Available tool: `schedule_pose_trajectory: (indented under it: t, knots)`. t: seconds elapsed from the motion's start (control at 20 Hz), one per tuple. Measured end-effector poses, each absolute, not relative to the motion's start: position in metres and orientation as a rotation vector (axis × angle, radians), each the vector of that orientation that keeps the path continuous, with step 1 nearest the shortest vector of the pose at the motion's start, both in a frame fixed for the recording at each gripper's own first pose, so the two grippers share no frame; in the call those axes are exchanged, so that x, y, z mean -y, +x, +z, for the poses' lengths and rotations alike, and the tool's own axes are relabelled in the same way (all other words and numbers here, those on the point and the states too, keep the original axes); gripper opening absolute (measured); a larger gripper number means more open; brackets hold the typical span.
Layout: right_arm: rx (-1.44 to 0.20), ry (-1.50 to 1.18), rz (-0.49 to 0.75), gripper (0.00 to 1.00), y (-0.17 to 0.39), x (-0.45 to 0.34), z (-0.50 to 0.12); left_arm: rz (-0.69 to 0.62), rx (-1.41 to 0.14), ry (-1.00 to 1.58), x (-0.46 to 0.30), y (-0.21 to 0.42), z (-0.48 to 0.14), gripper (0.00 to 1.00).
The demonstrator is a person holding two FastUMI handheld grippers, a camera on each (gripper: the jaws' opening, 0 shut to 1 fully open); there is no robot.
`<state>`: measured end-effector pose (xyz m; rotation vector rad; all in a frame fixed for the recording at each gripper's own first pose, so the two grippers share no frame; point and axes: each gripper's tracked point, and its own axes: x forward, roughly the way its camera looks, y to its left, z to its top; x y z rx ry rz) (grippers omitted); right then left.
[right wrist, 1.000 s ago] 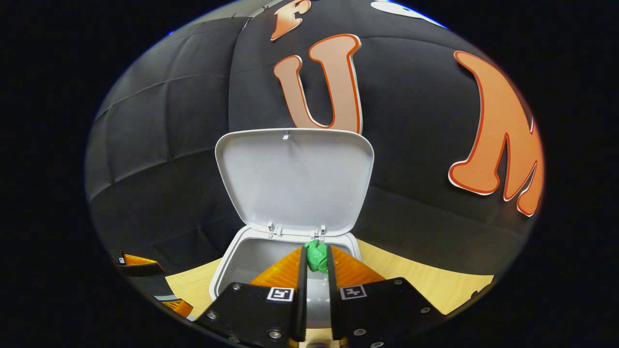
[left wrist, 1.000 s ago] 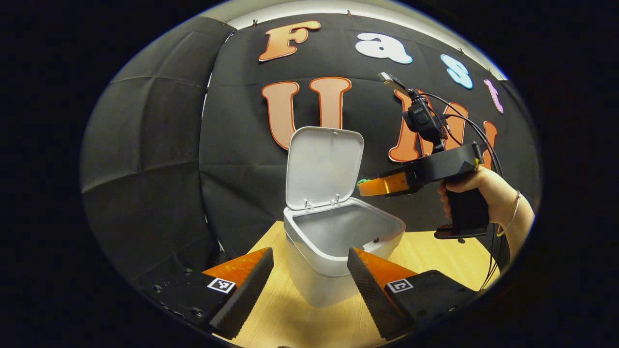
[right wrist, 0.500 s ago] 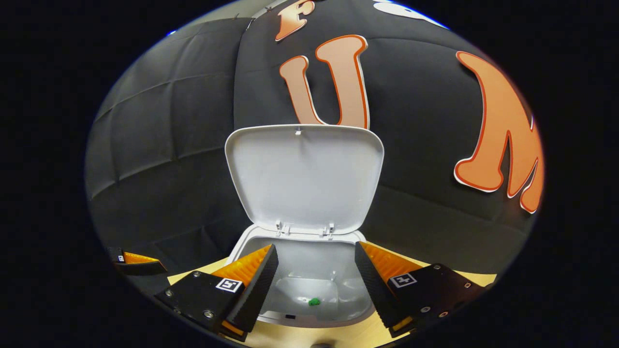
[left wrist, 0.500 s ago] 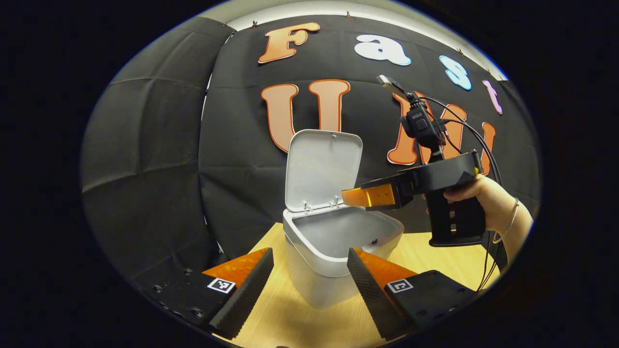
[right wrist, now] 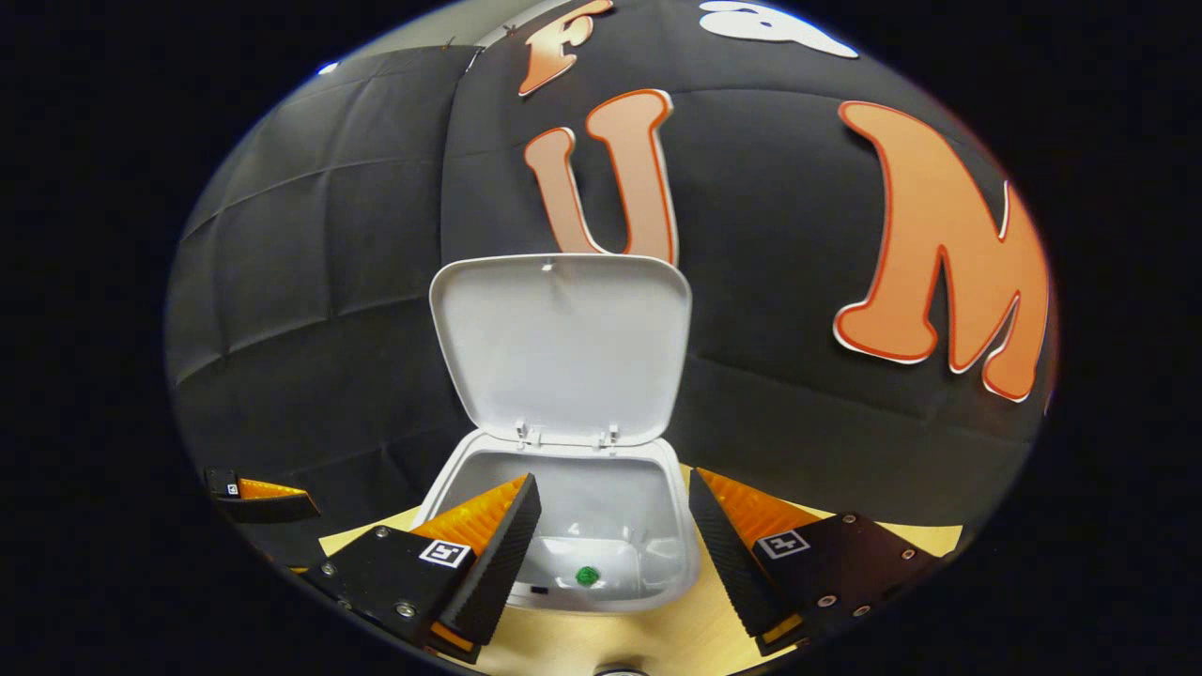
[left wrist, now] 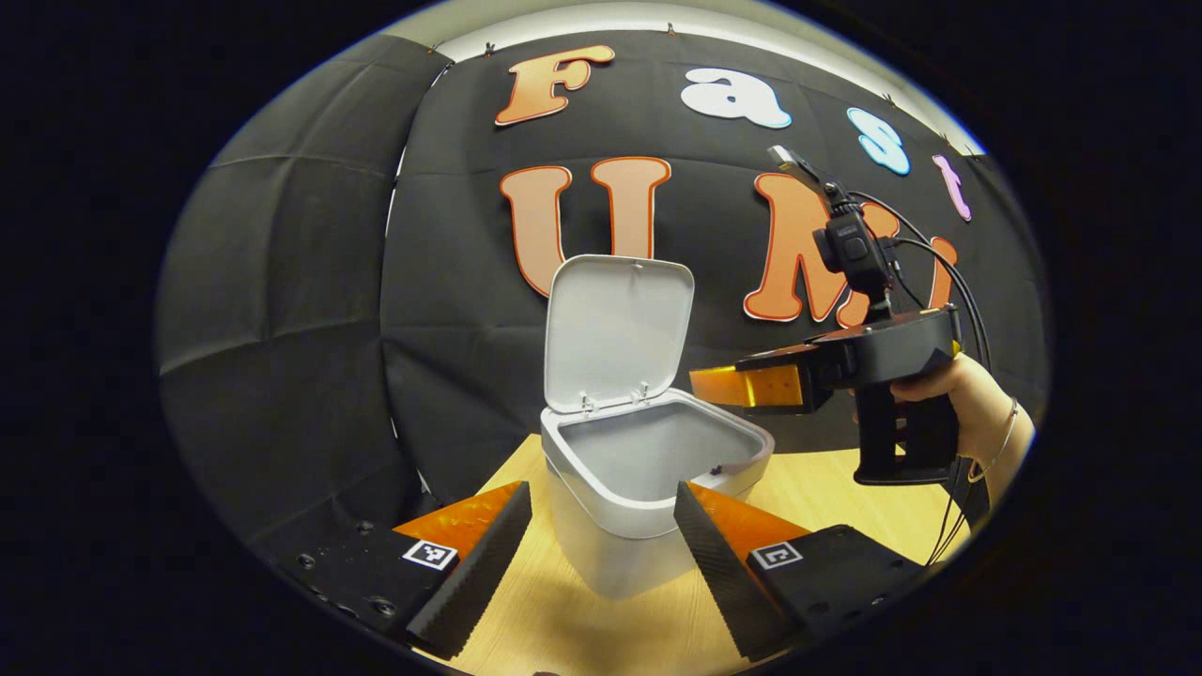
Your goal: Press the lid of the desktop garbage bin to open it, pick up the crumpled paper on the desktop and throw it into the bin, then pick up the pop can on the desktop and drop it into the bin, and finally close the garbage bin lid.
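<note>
The white desktop bin (left wrist: 620, 507) (right wrist: 563, 498) stands on the wooden desk with its lid (left wrist: 615, 333) (right wrist: 563, 347) raised upright. A small green crumpled paper (right wrist: 588, 576) lies on the bin's floor. My right gripper (right wrist: 615, 554) hangs open above the bin's near rim, nothing between its fingers. In the left gripper view that same gripper (left wrist: 751, 385) is held by a hand (left wrist: 967, 399) to the right of the bin, above rim height. My left gripper (left wrist: 601, 554) is open, low over the desk, its fingers either side of the bin's body without touching it.
The wooden desk (left wrist: 845, 488) (right wrist: 845, 540) runs to the right of the bin. Black booth cloth closes in behind and to the left. A cable (left wrist: 958, 282) trails from the right gripper's camera mount.
The right gripper opened and let the green paper fall into the bin. It has since drawn back to the right, away from the bin's mouth. The left gripper barely moved.
</note>
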<state>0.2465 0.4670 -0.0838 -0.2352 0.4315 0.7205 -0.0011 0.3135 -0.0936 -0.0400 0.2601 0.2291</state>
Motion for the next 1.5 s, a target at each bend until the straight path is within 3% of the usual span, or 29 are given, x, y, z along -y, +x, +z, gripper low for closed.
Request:
schedule_pose_trajectory:
  t: [0.75,1.05,1.5]
  knots:
    - [-0.313,-0.127,0.404,0.94,0.245,-0.269,-0.023,0.118,-0.264,-0.016,-0.245,0.015,-0.094,0.97]
    - [-0.245,-0.133,0.204,0.94,0.216,-0.168,-0.015,0.069,-0.278,-0.019,-0.212,0.024,-0.103,0.97]
    - [-0.179,-0.056,0.004,0.94,0.173,-0.07,-0.012,-0.006,-0.288,-0.001,-0.162,0.042,-0.131,0.97]
